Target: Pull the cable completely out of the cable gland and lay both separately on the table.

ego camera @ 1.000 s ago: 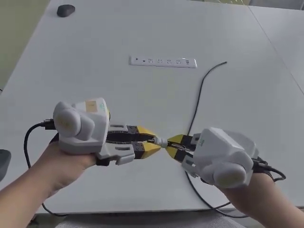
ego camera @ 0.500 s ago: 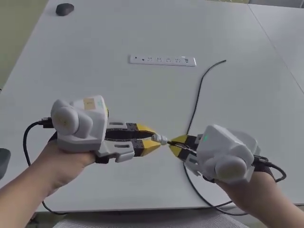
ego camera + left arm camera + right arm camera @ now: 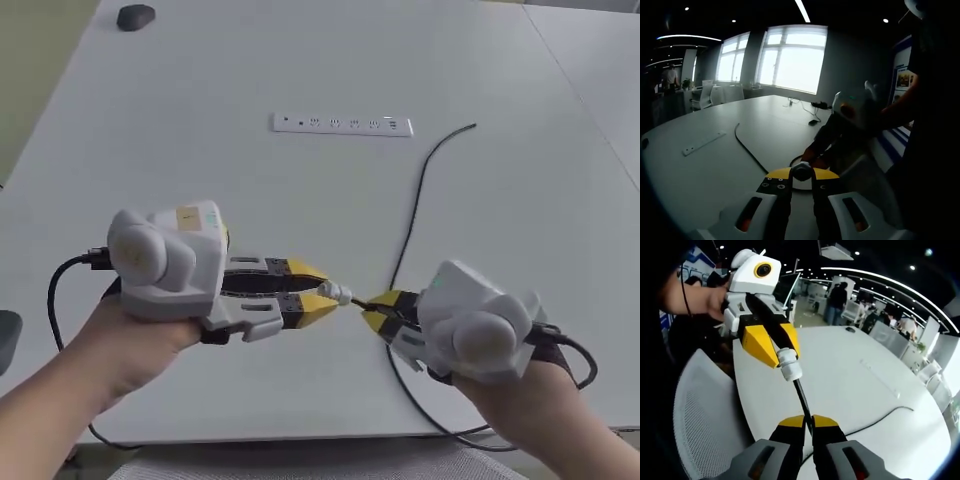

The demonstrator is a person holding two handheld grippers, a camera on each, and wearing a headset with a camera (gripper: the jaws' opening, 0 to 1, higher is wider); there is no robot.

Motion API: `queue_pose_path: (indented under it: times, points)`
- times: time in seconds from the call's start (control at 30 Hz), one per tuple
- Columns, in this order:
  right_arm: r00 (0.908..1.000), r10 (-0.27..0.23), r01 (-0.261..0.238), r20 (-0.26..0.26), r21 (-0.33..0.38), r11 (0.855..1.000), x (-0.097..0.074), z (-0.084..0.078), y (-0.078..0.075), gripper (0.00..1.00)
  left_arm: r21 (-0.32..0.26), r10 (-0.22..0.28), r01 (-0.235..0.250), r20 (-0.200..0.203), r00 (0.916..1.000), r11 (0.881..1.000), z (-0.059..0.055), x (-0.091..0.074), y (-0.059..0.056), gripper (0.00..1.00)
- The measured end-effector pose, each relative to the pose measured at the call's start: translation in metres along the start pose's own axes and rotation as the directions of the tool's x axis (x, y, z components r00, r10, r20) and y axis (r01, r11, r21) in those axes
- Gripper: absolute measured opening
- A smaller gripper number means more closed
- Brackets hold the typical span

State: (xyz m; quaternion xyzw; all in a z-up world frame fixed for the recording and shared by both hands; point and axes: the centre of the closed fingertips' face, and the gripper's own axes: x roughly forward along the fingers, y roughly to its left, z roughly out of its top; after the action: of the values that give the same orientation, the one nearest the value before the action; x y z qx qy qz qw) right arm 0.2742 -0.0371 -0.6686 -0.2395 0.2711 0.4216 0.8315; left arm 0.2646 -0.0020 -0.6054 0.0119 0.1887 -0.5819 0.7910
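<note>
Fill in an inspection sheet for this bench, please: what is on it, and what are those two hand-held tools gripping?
Surface: white table; both tools are held above its near edge.
Job's things: white cable gland with the black cable running out of it; not yet separated.
Clutter: white power strip; small dark object at the far left, too small to identify.
Grippers: left gripper has its fingers shut on the cable gland; right gripper has its fingers shut on the cable just beyond the gland.
Cables: black lead loops from the left gripper's rear.
Surroundings: bright windows, mesh chair, people in the background.
</note>
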Motion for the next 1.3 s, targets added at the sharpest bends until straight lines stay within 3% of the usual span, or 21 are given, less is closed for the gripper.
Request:
queue_pose_path:
  times: [0.07,0.33,0.63,1.17,1.3]
  points:
    - [0.9998,-0.012,0.012,-0.017,0.008,1.000,0.001,-0.009,-0.004,0.00,-0.022,0.001,-0.001,0.020,0.9998,1.000,0.002,-0.002,0.002,0.15]
    - [0.9990,-0.030,0.033,-0.034,0.078,0.996,-0.004,-0.025,-0.014,0.00,-0.018,0.006,-0.006,0.007,1.0000,1.000,-0.003,-0.002,0.002,0.15]
    - [0.9990,-0.038,0.039,-0.022,0.060,0.997,-0.003,-0.018,-0.016,0.00,-0.006,0.007,-0.007,-0.008,0.9999,1.000,-0.008,0.000,0.001,0.15]
    - [0.9984,-0.046,0.046,-0.032,0.013,0.999,0.007,-0.001,-0.027,0.00,-0.037,0.045,-0.044,0.013,0.9989,0.998,-0.022,-0.010,0.004,0.15]
    - [0.9978,-0.047,0.047,-0.046,0.001,0.999,0.015,0.003,-0.029,0.00,-0.040,0.060,-0.060,-0.005,0.9982,0.997,-0.032,-0.012,0.006,0.15]
